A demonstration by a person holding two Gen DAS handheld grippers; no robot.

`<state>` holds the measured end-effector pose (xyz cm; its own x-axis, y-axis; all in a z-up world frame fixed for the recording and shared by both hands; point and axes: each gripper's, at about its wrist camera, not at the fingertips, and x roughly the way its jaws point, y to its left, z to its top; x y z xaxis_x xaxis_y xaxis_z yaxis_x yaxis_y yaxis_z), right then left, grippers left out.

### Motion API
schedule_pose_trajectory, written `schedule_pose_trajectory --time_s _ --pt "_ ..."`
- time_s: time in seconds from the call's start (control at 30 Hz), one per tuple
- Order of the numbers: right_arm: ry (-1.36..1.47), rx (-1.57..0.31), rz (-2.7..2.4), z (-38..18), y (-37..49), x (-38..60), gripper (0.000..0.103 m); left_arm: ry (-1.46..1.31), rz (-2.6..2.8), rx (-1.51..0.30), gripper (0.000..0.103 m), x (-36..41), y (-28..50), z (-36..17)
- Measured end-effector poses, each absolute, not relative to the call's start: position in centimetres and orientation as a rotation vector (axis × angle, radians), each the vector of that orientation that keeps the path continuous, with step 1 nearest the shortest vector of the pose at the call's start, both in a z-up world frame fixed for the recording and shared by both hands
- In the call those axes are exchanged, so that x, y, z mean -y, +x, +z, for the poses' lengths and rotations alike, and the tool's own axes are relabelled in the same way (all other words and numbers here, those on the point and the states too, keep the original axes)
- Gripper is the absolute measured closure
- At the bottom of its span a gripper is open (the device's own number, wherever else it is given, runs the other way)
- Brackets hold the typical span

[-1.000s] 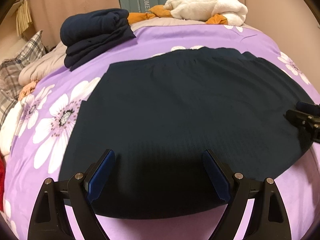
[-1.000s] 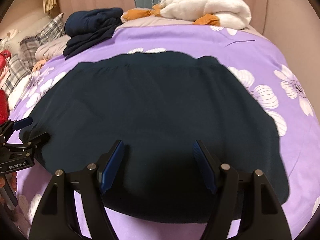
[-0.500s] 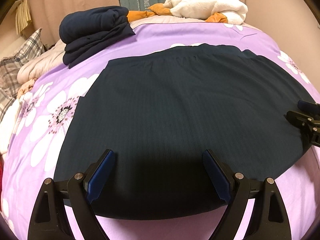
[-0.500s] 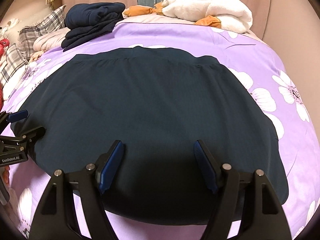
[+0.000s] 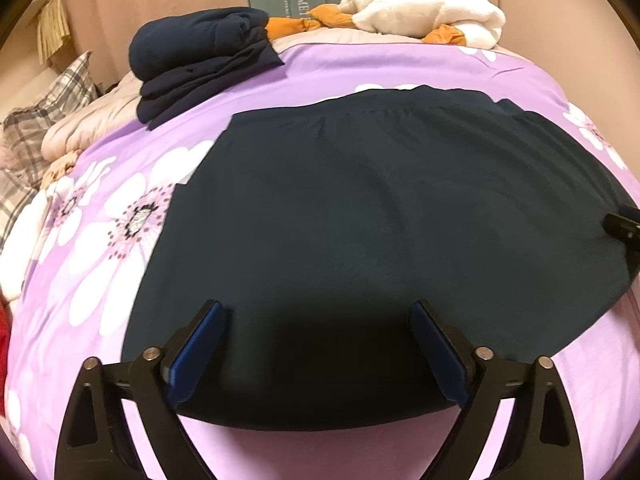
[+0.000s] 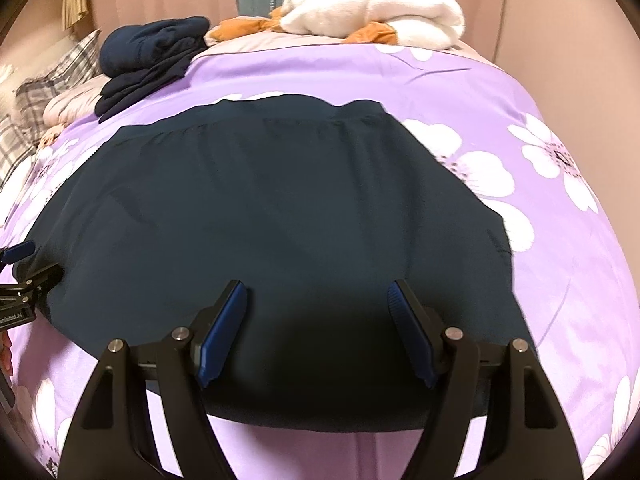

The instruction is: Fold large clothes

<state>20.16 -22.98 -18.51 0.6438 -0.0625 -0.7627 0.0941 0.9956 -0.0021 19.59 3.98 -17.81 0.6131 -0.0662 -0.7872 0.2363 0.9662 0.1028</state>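
Note:
A large dark navy garment (image 5: 360,216) lies spread flat on the purple flowered bedspread (image 5: 80,280); it also shows in the right wrist view (image 6: 272,208). Its gathered waistband is at the far side. My left gripper (image 5: 316,320) is open and empty, hovering over the garment's near left hem. My right gripper (image 6: 318,300) is open and empty over the near right hem. The left gripper shows at the left edge of the right wrist view (image 6: 28,268). The right gripper's tip shows at the right edge of the left wrist view (image 5: 624,226).
A folded pile of navy clothes (image 5: 196,64) sits at the far left of the bed (image 6: 148,60). A white blanket with orange cloth (image 6: 372,12) lies at the head. Plaid pillows (image 5: 36,128) are at the left. A pink curtain hangs behind.
Both grippers have shifted slightly over the near hem and the views have tilted a little. Both stay open. The garment lies as before.

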Motion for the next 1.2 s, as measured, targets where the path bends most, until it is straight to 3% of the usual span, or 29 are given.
schedule_pose_trajectory --time_s 0.63,1.2 --pt "0.147 -0.856 -0.251 -17.6 16.6 29.4 0.029 0.087 -0.022 -0.972 0.008 -10.9 19.5 -17.9" --pt "0.185 -0.766 -0.204 -16.3 15.3 26.8 0.025 0.117 -0.082 -0.888 0.008 -8.3 16.8 -16.7"
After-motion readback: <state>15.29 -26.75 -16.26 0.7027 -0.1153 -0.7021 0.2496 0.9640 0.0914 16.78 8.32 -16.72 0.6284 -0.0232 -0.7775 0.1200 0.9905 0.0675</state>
